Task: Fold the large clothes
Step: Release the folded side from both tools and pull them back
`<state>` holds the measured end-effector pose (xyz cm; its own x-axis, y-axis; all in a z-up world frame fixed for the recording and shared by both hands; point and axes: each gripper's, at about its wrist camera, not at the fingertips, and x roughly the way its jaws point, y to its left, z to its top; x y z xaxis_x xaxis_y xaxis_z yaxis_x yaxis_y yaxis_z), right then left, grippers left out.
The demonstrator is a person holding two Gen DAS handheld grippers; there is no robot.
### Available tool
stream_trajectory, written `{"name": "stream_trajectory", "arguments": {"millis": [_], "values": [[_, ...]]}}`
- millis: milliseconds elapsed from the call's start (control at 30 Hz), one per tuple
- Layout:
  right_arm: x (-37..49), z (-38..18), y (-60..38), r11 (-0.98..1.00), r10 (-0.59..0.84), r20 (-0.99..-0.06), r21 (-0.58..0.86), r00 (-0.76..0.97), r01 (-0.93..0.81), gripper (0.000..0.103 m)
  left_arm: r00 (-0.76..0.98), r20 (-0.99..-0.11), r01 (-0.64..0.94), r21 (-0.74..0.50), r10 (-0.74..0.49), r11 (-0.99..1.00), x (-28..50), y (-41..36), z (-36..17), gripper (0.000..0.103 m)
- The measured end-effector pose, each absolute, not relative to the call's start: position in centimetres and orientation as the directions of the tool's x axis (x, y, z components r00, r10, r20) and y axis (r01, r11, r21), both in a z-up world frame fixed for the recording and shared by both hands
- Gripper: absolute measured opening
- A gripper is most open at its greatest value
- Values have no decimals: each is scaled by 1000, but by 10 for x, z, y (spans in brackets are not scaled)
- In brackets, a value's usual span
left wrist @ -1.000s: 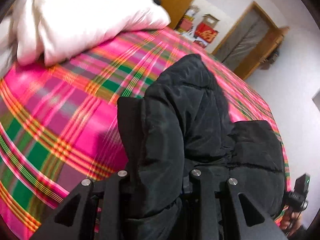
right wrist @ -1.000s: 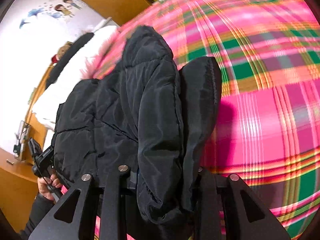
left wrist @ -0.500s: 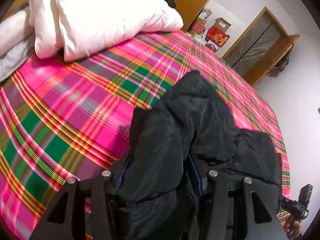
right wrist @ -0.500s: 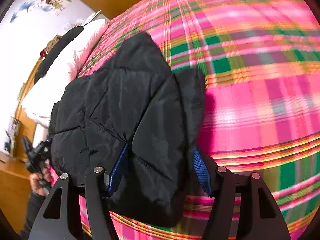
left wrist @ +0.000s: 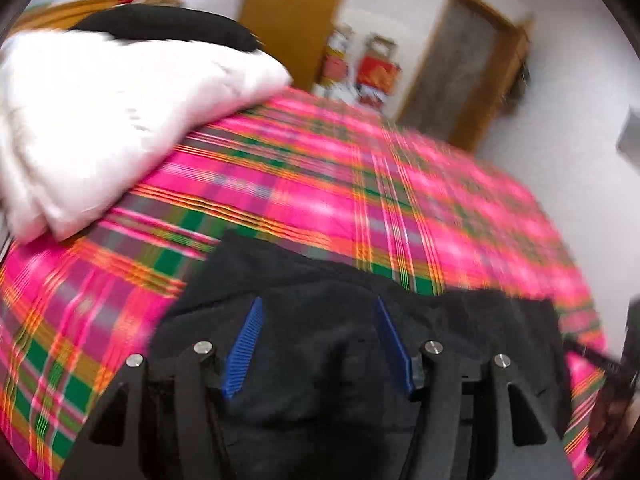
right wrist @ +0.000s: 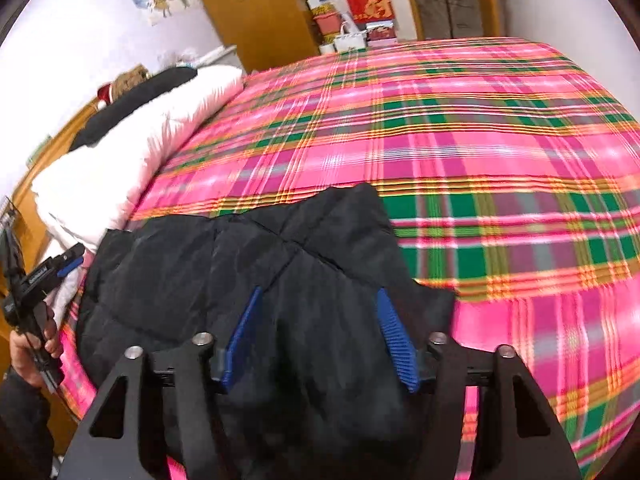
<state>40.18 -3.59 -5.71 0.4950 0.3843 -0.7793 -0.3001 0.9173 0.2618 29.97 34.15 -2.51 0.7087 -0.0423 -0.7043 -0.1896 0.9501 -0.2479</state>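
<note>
Between the spread blue pads of the left tool (left wrist: pixel 318 346) lies the black quilted puffer jacket (left wrist: pixel 328 364), folded on the pink and green plaid bedcover (left wrist: pixel 320 184). Under the right tool (right wrist: pixel 318 340), also released, the same jacket (right wrist: pixel 224 264) rests; a white duvet (right wrist: pixel 132 152) lies far left.

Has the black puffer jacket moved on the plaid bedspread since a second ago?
Yes. The black puffer jacket dropped from bunched-up to flat on the pink plaid bedspread, beside the white duvet.
</note>
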Motion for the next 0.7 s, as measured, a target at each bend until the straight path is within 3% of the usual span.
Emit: {"name": "stream_trajectory", "arguments": {"millis": [100, 333, 533, 700], "values": [[422, -91, -29, 943, 296, -843, 183, 449, -278, 56, 639, -769, -211, -155, 16, 965, 331, 328, -60, 60], [432, -114, -44, 948, 302, -852, 219, 427, -232, 55, 631, -775, -234, -155, 29, 960, 347, 331, -80, 60], [413, -78, -51, 948, 296, -837, 197, 461, -250, 55, 622, -779, -244, -105, 73, 964, 331, 324, -52, 60], [370, -37, -67, 938, 320, -799, 191, 509, -291, 56, 669, -739, -280, -150, 81, 948, 280, 321, -12, 60]]}}
